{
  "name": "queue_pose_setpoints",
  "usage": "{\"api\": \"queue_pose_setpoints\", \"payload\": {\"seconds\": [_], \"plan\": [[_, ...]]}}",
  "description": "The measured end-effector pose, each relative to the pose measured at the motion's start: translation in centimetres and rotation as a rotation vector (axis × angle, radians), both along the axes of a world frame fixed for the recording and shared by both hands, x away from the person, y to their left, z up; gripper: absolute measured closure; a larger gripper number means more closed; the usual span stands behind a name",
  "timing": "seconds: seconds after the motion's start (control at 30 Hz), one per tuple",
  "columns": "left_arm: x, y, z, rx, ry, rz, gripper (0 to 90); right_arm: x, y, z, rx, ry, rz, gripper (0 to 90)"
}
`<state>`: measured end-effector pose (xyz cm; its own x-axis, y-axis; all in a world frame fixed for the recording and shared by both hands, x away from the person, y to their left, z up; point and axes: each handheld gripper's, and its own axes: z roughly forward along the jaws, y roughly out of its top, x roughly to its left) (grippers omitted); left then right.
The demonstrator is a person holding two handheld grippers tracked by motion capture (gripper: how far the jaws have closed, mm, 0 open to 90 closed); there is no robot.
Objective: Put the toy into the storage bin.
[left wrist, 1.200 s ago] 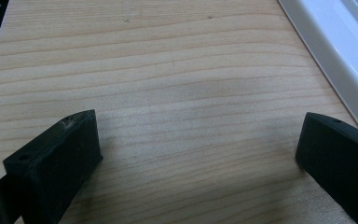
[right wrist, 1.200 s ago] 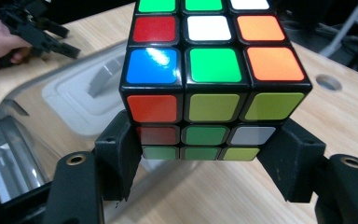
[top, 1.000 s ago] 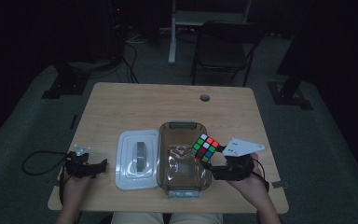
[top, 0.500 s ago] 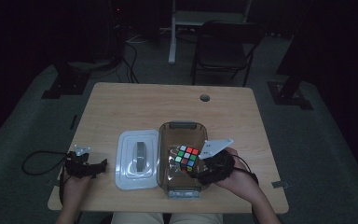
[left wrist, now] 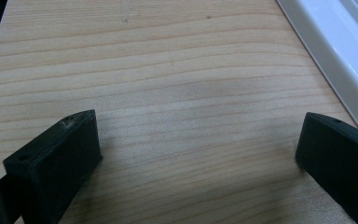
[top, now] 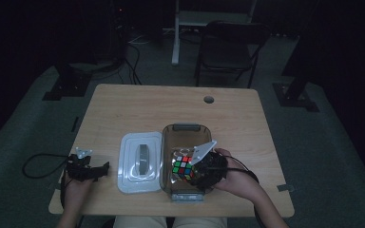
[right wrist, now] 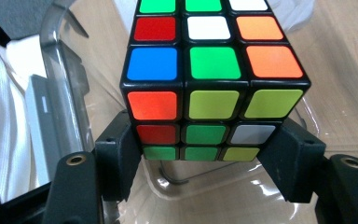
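A scrambled Rubik's cube (top: 182, 167) (right wrist: 214, 79) sits between the jaws of my right gripper (top: 189, 173) (right wrist: 204, 161), which is shut on its lower layer. The cube hangs inside the near half of a clear brown container (top: 167, 140), whose curved wall (right wrist: 70, 93) and glossy floor show below it. At the table's front left corner my left gripper (top: 102, 168) (left wrist: 200, 154) rests low over bare wood, open, with nothing between its jaws. It points toward the white lid (top: 140, 162) (left wrist: 335, 51), which lies flat just left of the container.
The wooden table (top: 171, 107) has a cable hole (top: 209, 99) near its far edge. A cable (top: 40, 164) loops off the left side. A dark folding chair (top: 230, 42) stands on the floor beyond the table.
My right gripper has carried the cube leftward and slightly down, from above the container's right rim to inside its near half. The left gripper has stayed put.
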<state>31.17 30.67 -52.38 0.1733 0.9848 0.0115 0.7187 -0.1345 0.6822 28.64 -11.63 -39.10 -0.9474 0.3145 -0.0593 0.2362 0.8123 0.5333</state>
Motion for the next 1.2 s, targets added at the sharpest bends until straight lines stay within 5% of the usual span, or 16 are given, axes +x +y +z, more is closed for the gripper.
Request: {"api": "queue_pose_setpoints", "payload": {"seconds": [0.33,0.6,1.2], "plan": [[0.0,0.0,0.0,0.001,0.001,-0.007,0.6,1.0,1.3,-0.7,-0.084,0.050,0.026,34.2],[0.0,0.0,0.0,0.001,0.001,-0.009,0.6,1.2,2.1,-1.3,-0.163,0.033,0.047,34.2],[0.0,0.0,0.0,0.000,0.000,-0.011,0.6,2.4,4.3,-2.2,-0.278,0.092,0.108,34.2]]}}
